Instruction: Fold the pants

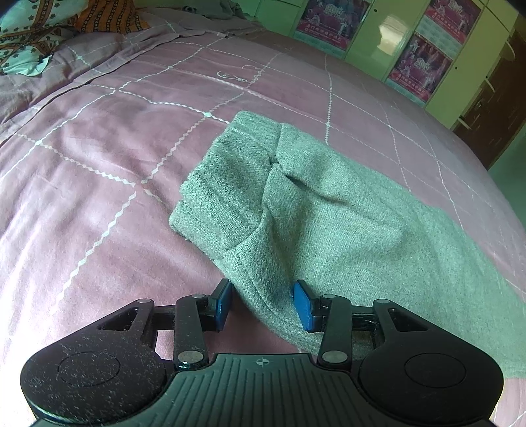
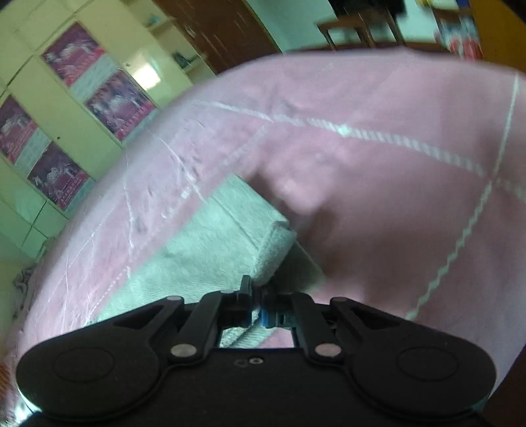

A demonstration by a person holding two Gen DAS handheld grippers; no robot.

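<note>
Grey-green knit pants [image 1: 315,213] lie on the pink bed. Their ribbed waistband end is at the middle of the left wrist view and the legs run off to the right. My left gripper [image 1: 263,303] is open, its blue pads on either side of a raised fold of the pants' near edge. In the blurred right wrist view my right gripper [image 2: 258,307] is shut on the hem end of the pants [image 2: 210,243], which lies flat on the bed ahead of it.
The pink bedspread [image 1: 98,184] with white grid lines covers the bed. Patterned pillows [image 1: 29,36] lie at the far left. Green cupboards with posters [image 1: 417,56] stand beyond the bed. A dark wooden door [image 2: 223,29] and a table [image 2: 358,26] are past the bed's far edge.
</note>
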